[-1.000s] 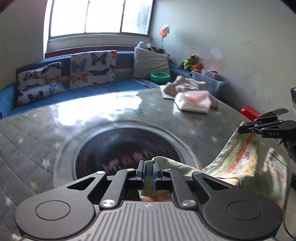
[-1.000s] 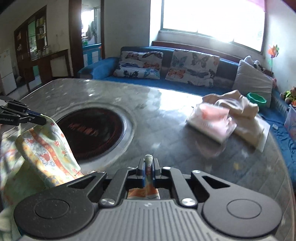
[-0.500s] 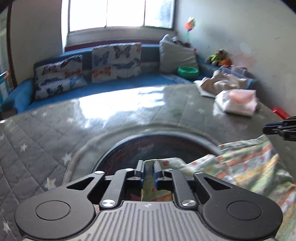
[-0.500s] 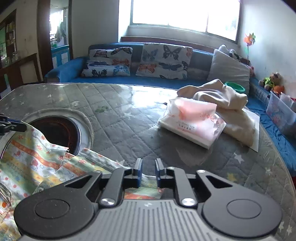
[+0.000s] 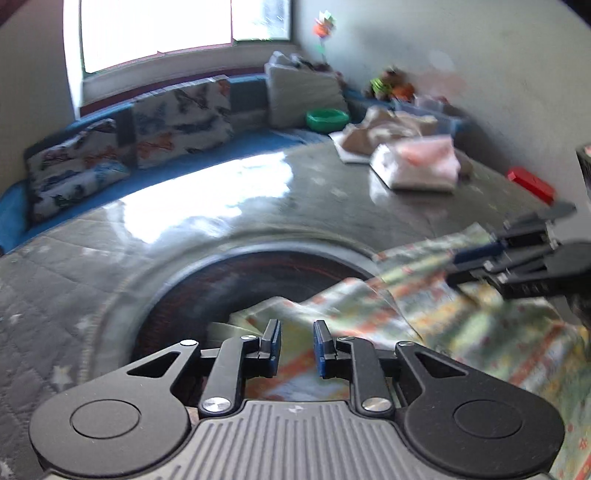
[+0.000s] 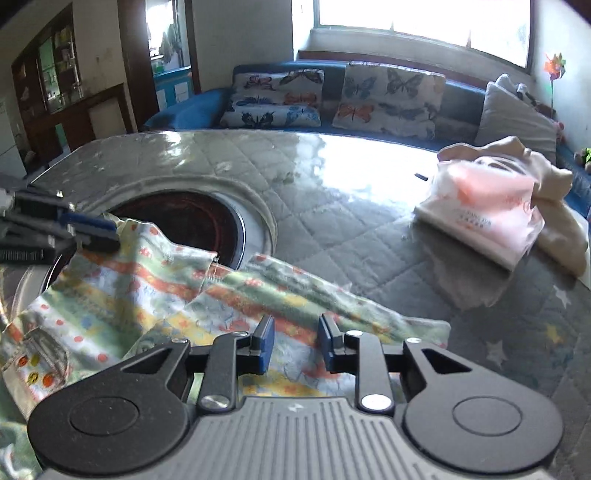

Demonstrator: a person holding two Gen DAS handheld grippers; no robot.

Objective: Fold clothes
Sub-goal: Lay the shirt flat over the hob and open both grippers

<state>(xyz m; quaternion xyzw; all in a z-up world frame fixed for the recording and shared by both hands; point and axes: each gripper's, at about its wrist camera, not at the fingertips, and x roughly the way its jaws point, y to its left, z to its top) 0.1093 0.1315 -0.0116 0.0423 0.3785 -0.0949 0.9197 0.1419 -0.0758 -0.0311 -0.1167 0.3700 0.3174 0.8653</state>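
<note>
We see a crumpled cotton garment printed with orange, green and yellow stripes and small cartoon figures (image 6: 155, 291) lying on a grey quilted counter with pale stars under a glossy clear cover (image 6: 332, 206). Part of the cloth drapes over the rim of a round dark opening set into the counter (image 6: 184, 221), and one long fold runs out to the right across the quilting. Our left gripper (image 5: 296, 345) hangs low over the near edge of the cloth; its blue-padded jaws stand spread with striped fabric showing in the gap, and they grip nothing. Our right gripper (image 6: 294, 345) sits just above the garment on its other side, its jaws likewise spread apart and empty over the printed cloth. Each gripper shows at the edge of the other's view, blurred, close above the cloth. Farther across the counter, well apart from the garment, rests a folded white and pink bundle in a clear plastic bag (image 6: 484, 218), and touching it from behind is a heap of beige cloth (image 6: 554, 206). Beyond the counter runs a blue sofa (image 6: 184, 110) carrying butterfly-print cushions (image 6: 388, 96) and a plain grey pillow (image 6: 513, 114), with a green bowl (image 5: 327, 118) beside the pillow, under a bright window (image 6: 424, 18).
</note>
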